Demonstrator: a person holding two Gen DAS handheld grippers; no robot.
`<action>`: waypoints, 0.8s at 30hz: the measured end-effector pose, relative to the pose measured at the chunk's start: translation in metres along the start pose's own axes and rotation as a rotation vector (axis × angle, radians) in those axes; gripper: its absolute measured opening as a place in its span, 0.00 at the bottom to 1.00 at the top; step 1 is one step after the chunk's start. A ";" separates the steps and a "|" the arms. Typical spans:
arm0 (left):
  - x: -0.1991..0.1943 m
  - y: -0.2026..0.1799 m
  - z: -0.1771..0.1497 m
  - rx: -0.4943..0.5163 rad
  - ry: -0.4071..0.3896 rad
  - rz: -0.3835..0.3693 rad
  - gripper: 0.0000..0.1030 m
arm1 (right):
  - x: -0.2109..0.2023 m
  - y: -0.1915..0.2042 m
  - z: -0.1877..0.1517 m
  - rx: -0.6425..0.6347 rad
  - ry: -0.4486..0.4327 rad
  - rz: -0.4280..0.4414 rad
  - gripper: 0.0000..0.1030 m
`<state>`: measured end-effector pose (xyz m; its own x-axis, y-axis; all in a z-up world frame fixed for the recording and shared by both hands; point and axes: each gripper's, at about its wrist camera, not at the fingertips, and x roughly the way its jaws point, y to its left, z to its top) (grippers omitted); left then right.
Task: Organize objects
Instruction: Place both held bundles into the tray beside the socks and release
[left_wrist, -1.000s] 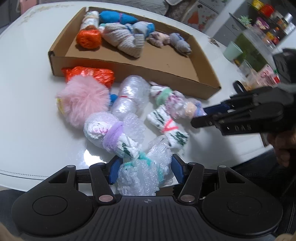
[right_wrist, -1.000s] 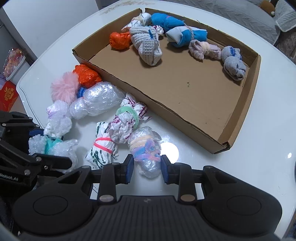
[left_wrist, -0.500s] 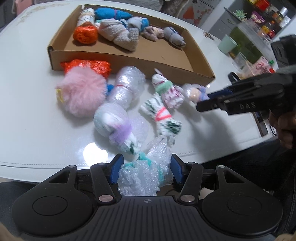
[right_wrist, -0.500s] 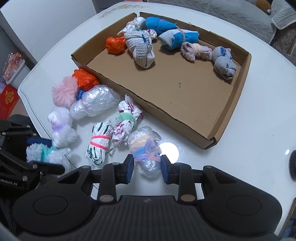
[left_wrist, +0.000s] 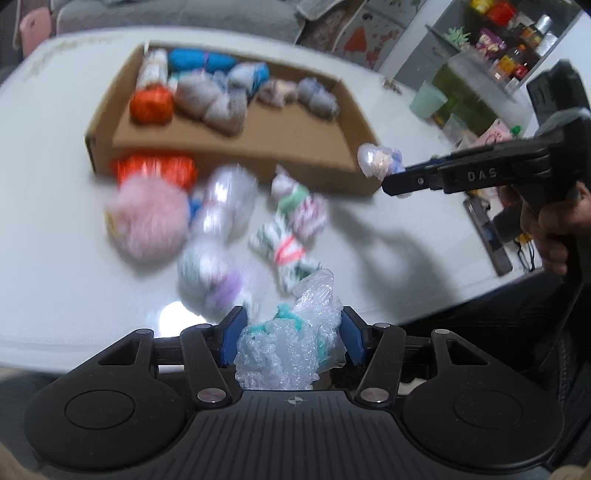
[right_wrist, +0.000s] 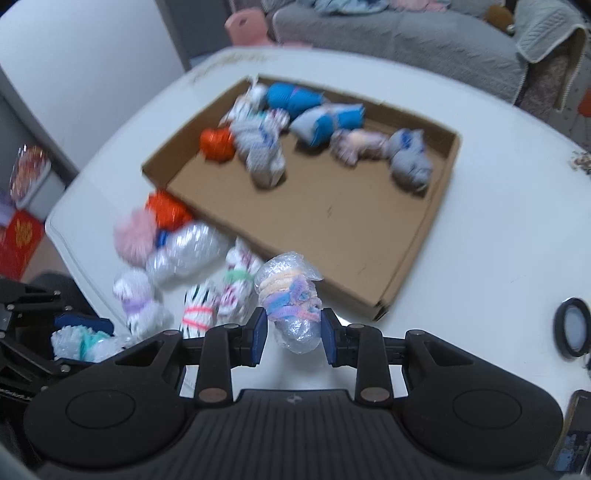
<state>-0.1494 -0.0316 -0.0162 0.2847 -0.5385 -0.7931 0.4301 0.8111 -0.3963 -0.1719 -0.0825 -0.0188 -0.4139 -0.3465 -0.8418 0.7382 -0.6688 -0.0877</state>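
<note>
My left gripper (left_wrist: 290, 338) is shut on a bubble-wrap bundle with a teal band (left_wrist: 291, 343), held above the table's near edge; it also shows in the right wrist view (right_wrist: 86, 341). My right gripper (right_wrist: 293, 334) is shut on a bubble-wrap bundle with pastel bands (right_wrist: 291, 299), lifted above the table near the front wall of the cardboard tray (right_wrist: 332, 221). The same bundle (left_wrist: 380, 162) shows in the left wrist view by the tray's (left_wrist: 295, 144) right corner. The tray holds several wrapped bundles along its far side.
Several bundles lie on the white table in front of the tray: a pink pompom (left_wrist: 147, 218), an orange bundle (left_wrist: 155, 170), clear bubble-wrap rolls (left_wrist: 229, 203) and a striped bundle (left_wrist: 288, 251). A black round object (right_wrist: 572, 326) lies at the right. Both views are blurred.
Both grippers have risen with their bundles, away from the table. The right gripper's pastel bundle has come off the table and moved toward the tray's corner.
</note>
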 end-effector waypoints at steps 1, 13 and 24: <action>-0.005 -0.001 0.007 0.003 -0.023 0.004 0.59 | -0.005 -0.004 0.002 0.010 -0.020 0.001 0.27; 0.017 -0.040 0.123 0.199 -0.187 0.101 0.59 | -0.021 -0.037 0.043 0.042 -0.165 -0.009 0.27; 0.108 -0.035 0.179 0.256 -0.124 0.199 0.59 | 0.030 -0.058 0.088 -0.003 -0.123 0.011 0.27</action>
<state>0.0198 -0.1585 -0.0050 0.4802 -0.4117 -0.7746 0.5521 0.8280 -0.0979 -0.2740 -0.1117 0.0078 -0.4675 -0.4321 -0.7712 0.7446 -0.6628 -0.0800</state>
